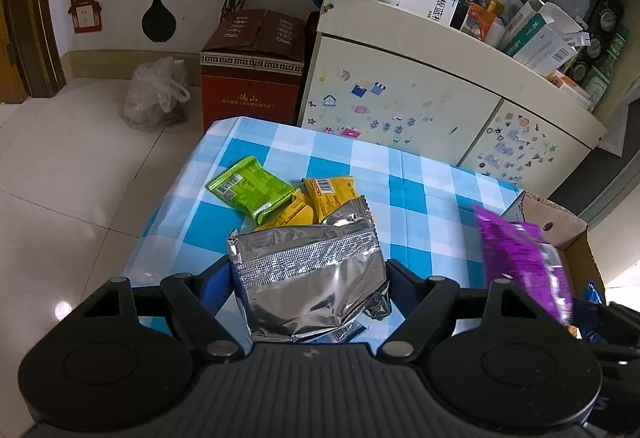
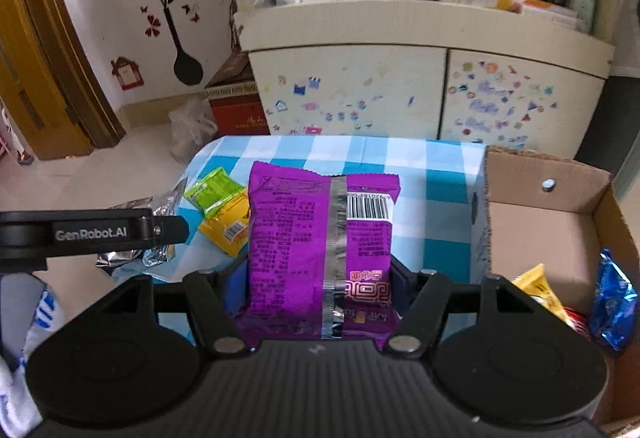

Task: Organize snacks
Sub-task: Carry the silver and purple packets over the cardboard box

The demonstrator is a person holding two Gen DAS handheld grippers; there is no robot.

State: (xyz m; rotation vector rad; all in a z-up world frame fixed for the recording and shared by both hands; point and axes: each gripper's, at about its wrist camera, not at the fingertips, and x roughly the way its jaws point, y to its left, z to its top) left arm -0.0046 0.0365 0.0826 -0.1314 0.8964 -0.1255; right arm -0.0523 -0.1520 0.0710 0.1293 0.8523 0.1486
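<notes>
My left gripper (image 1: 308, 272) is shut on a silver foil snack packet (image 1: 308, 278), held a little above the blue-and-white checked table (image 1: 420, 194). Behind it on the cloth lie a green packet (image 1: 252, 190) and yellow packets (image 1: 332, 194). My right gripper (image 2: 320, 272) is shut on a purple snack packet (image 2: 304, 238), which stands upright between the fingers, barcode side up. The same purple packet (image 1: 516, 250) shows blurred at the right of the left wrist view. A cardboard box (image 2: 540, 230) sits open at the table's right end, with a yellow packet (image 2: 540, 290) and a blue packet (image 2: 612, 298) inside.
A cream cabinet (image 2: 420, 86) with stickers on its doors stands right behind the table, its shelf crowded with boxes. On the tiled floor to the left are a brown carton (image 1: 252, 78) and a plastic bag (image 1: 156, 94). A wooden door frame (image 2: 48, 58) is at far left.
</notes>
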